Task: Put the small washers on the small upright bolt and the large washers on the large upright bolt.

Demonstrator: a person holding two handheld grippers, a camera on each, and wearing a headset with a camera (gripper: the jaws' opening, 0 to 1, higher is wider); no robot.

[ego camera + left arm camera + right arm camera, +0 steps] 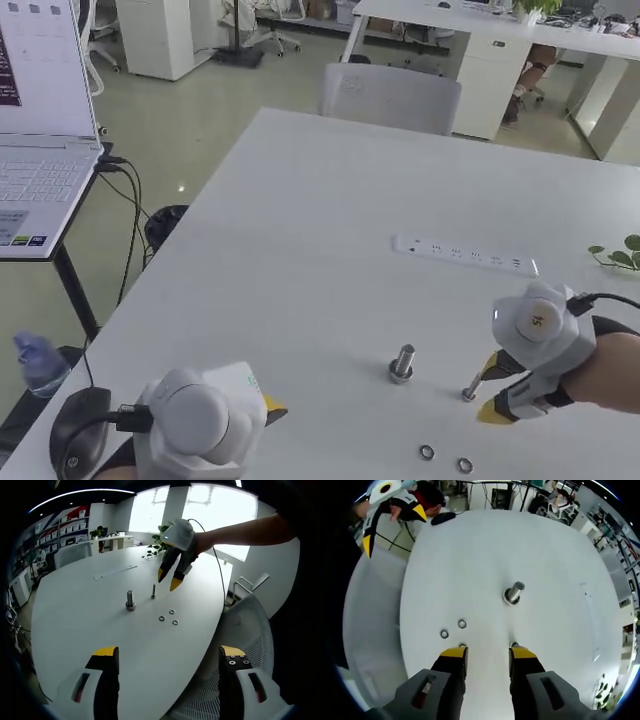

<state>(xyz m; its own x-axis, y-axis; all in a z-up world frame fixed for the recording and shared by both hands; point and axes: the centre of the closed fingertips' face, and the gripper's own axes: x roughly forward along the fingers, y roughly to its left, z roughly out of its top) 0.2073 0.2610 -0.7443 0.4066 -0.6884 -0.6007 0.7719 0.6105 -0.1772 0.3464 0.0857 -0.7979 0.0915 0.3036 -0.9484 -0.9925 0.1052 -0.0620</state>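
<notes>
White tabletop [300,250] carries the large bolt [402,362] upright, with the small bolt [470,388] just beside your right gripper [492,390], whose jaws stand partly apart and empty. Your left gripper [168,652] gapes wide, holding nothing. Its view shows three washers [172,612]; the head view shows two. A power strip [465,256] lies beyond. The writing on the laptop [40,150] is unreadable.

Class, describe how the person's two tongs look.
Both the left tongs and the right tongs have rounded white housings, dark grey jaws with yellow tips and a black cable. The right one bears a round cream disc, mark unreadable.
</notes>
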